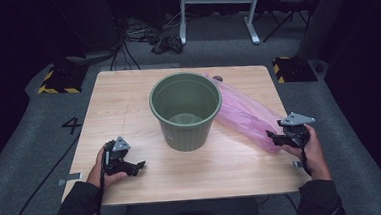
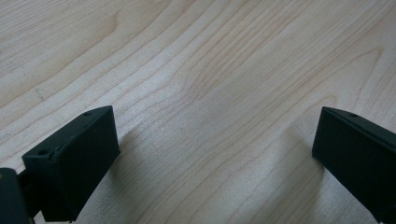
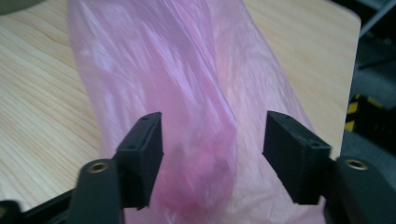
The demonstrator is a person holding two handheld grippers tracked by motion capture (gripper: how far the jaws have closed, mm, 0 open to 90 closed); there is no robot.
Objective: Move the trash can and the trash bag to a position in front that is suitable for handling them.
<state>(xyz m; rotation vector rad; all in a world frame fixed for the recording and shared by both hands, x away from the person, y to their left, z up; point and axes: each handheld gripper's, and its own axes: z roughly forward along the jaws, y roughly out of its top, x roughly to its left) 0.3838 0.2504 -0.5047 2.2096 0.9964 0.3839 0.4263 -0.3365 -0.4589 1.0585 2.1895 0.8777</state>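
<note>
**Right gripper at the near end of the pink bag, bin to its left**

Nearest the person, the left gripper (image 1: 132,167) rests low on the table (image 1: 128,101) at about 7 o'clock from the bin. Its jaws stand wide apart with bare wood grain between them in the left gripper view, so it holds nothing and sits well apart from the bag.

The right gripper (image 1: 276,138) is at about 4 o'clock from the bin, right at the near end of the pink plastic bag (image 1: 244,111). In the right gripper view its jaws are spread, one on each side of the crumpled film (image 3: 196,107), with the bag's near end lying between them; they do not look closed on it yet.

The bag lies flat on the table, its long axis running from the right gripper up toward 11 o'clock, with its far end passing behind the rim of the green bin (image 1: 185,110). The bin stands upright and empty at the middle of the table, just beside the bag on its left.

So the right gripper is by far the nearer one. The coming move likely turns on pinching this near end and drawing the bag along its own length, toward the bin at roughly 10 o'clock from that gripper.
</note>
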